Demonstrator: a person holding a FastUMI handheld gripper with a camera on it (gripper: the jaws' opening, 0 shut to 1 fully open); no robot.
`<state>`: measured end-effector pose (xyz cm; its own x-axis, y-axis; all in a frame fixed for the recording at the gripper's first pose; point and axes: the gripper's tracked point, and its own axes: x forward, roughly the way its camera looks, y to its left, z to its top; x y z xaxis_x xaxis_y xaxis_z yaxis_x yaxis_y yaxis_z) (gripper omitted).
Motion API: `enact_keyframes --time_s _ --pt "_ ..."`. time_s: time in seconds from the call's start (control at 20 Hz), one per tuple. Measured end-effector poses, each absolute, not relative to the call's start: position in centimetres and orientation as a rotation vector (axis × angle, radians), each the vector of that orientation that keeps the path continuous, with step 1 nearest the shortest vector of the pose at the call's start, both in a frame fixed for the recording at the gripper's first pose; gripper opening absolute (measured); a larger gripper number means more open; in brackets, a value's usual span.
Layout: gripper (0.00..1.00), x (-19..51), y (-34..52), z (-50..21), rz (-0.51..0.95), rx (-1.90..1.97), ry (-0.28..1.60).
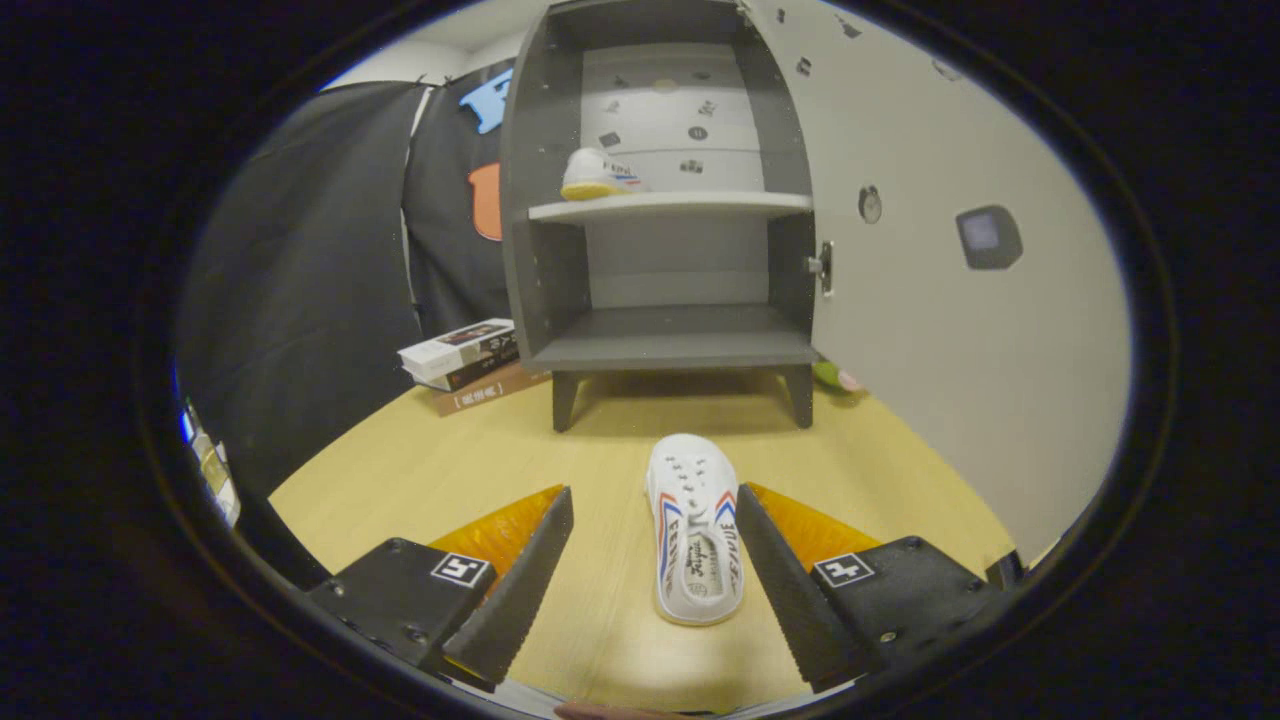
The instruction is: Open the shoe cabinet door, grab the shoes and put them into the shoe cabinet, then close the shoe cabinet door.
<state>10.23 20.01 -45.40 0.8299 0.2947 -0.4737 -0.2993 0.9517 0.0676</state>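
fingers [655,520] spread wide, white shoe [694,530] between

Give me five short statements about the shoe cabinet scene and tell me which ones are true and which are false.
1. The shoe cabinet door stands open. True.
2. One white shoe already sits on the cabinet's upper shelf. True.
3. The gripper is shut on the second white shoe. False: its fingers are open, the shoe lying on the wooden table between them, close against the right finger, with a gap on the left.
4. The cabinet's bottom shelf holds a shoe. False: it holds nothing.
5. Books are stacked on the table left of the cabinet. True.
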Motion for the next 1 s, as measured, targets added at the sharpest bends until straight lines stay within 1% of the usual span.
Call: enact_keyframes --time_s 0.15,0.25,0.3,0.35,0.4,0.55,0.6,0.7,0.75,0.85,0.9,1.0 --pt "1.00 12.0 20.6 -48.6 0.266 0.023 0.568" --pt "0.93 12.5 20.7 -50.3 0.239 0.053 0.607" --pt "0.88 12.8 20.6 -51.1 0.221 0.057 0.627" --pt "0.86 12.9 21.0 -51.6 0.223 0.059 0.637" --pt "0.81 13.1 21.2 -52.1 0.227 0.051 0.652" --pt "0.74 14.6 21.1 -53.1 0.196 0.123 0.674" --pt "0.60 15.5 20.0 -53.2 0.160 0.142 0.674" --pt "0.32 16.4 20.8 -53.3 0.175 0.177 0.643" --pt "0.31 16.4 20.8 -53.7 0.203 0.183 0.623" --pt "0.19 16.1 20.3 -53.5 0.217 0.206 0.587" --pt "0.11 16.1 20.0 -53.2 0.197 0.194 0.563" --pt "0.08 16.7 19.5 -52.7 0.168 0.154 0.502"
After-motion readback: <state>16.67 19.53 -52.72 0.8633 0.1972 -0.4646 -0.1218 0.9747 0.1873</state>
